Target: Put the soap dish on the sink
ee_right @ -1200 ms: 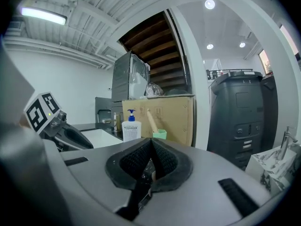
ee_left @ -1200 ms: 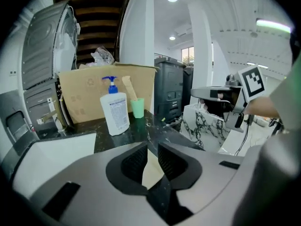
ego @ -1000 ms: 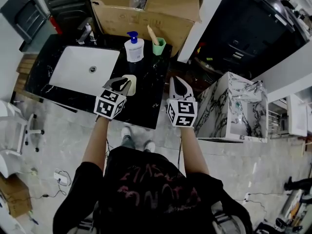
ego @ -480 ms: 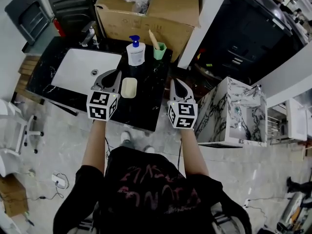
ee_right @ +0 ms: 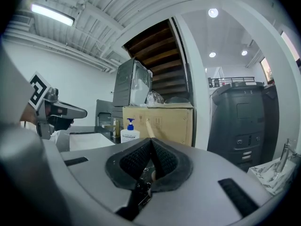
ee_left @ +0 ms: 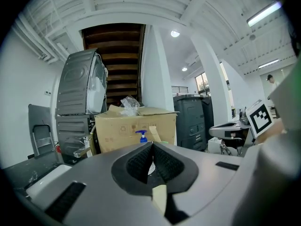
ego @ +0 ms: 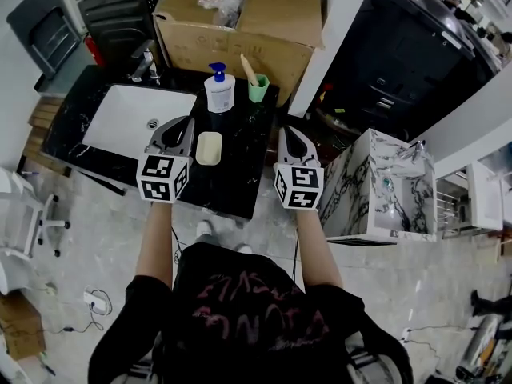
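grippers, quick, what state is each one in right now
Left gripper: jaws shut, holding nothing; the soap dish lies free on the counter.
Right gripper: jaws shut, holding nothing.

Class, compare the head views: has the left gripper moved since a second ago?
Yes. The left gripper left the soap dish, shifting toward the basin; its jaws have just been closing on nothing.
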{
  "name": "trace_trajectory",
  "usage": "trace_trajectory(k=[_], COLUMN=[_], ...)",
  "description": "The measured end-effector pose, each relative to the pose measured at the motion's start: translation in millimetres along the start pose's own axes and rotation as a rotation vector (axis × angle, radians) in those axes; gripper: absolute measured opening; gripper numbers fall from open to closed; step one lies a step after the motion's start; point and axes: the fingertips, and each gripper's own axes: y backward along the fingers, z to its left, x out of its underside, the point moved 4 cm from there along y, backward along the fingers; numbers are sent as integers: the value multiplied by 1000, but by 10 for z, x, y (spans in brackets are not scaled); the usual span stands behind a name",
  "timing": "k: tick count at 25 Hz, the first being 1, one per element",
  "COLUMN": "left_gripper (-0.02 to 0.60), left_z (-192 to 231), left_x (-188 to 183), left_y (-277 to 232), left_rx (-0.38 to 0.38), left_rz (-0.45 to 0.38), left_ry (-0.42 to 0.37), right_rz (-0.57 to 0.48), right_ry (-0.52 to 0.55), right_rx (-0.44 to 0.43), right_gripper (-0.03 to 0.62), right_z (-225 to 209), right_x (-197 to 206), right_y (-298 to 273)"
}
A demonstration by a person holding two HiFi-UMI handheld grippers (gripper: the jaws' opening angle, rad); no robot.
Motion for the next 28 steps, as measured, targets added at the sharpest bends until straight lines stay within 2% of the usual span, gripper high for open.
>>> trace_trajectory(k=[28], left_gripper=[17], left_z=[61], left_x=[-12], left_y=[110], left_rx=[-21], left_rz=[-6], left_ry=[-8], right_rz=[-28], right_ry=[22], right_rx=[-8], right_gripper=[12], right_z=[15], right_x=[-145], right_y=[-30])
